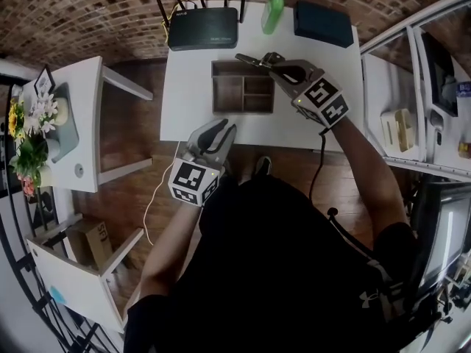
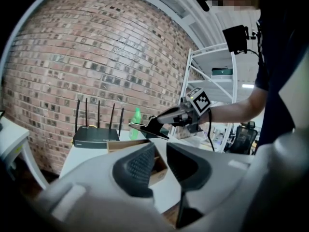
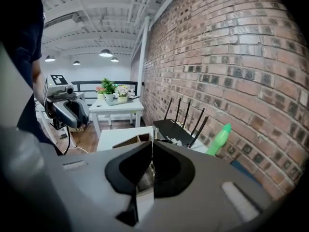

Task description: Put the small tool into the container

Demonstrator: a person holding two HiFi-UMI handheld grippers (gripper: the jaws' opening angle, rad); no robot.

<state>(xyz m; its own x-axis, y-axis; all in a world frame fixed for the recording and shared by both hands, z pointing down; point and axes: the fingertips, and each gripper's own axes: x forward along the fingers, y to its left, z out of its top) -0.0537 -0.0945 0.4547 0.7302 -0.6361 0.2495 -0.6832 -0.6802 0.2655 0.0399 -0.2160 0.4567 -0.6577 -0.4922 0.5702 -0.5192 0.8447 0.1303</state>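
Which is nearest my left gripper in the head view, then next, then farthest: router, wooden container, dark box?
From the left gripper:
1. wooden container, just ahead, mid-table.
2. router, far edge, toward the left.
3. dark box, far right corner.

A white table [image 1: 184, 94] is observed, standing on a wood floor [image 1: 132, 123]. Along its far edge three items are set: a black router [image 1: 203, 28] with upright antennas at the left, a green bottle [image 1: 273, 9] just right of it, and a dark flat box [image 1: 324, 23] at the far right corner. A wooden compartmented container [image 1: 243, 94] is placed near the middle.
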